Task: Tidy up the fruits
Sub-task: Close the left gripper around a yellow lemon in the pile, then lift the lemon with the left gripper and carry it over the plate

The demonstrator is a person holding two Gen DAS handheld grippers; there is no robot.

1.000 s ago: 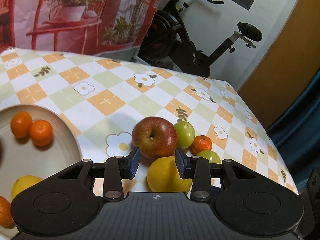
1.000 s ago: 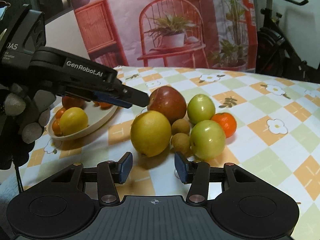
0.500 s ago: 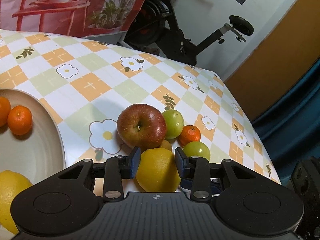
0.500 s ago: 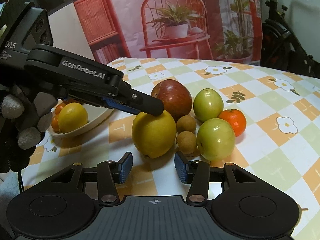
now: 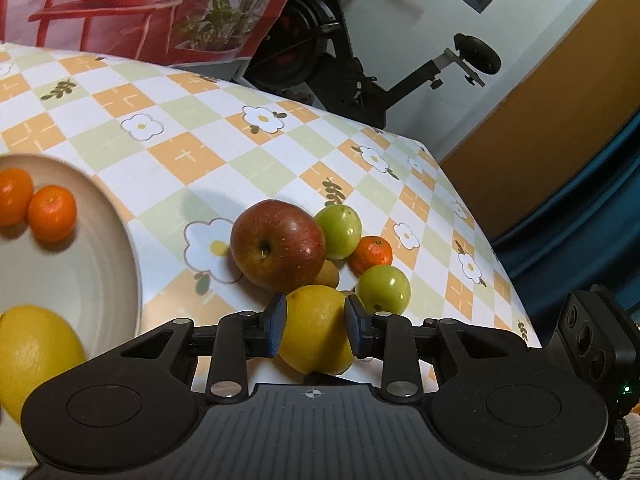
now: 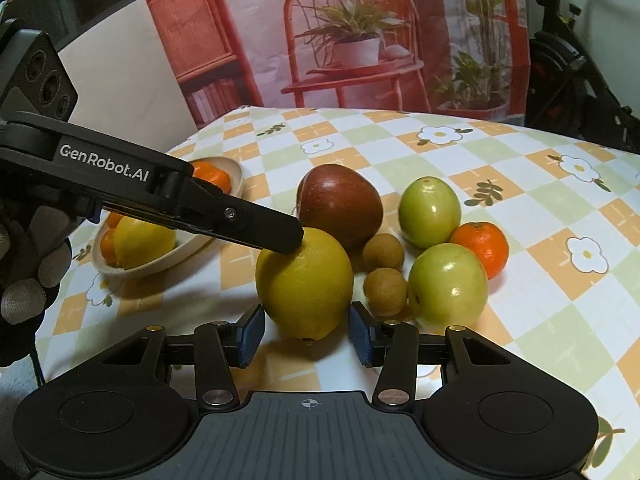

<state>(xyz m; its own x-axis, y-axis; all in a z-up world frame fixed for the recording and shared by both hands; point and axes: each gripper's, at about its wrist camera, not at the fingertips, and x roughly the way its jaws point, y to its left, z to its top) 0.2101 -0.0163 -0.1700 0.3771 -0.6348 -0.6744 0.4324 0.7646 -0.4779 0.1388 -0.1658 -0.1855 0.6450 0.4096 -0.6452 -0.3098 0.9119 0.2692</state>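
Left gripper (image 5: 316, 330) just closing, pads now pressing the lemon (image 5: 316, 328) on the tablecloth (image 5: 192, 152) beside the apple (image 5: 278, 246); right gripper (image 6: 306, 338) open, idle; best lifted straight up, toward the plate (image 5: 100, 264).

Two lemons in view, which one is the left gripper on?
The lemon on the table beside the apple, clamped between its jaws; the other lies on the plate.

A black exercise bike (image 5: 360, 60) stands behind the table, next to a big hanging picture of a red chair and green potted plants (image 6: 360, 40). The table wears a checked cloth of orange, green and white squares with white flowers (image 5: 180, 128). A dark blue curtain (image 5: 580, 216) hangs beside an orange-brown wall panel (image 5: 540, 120).
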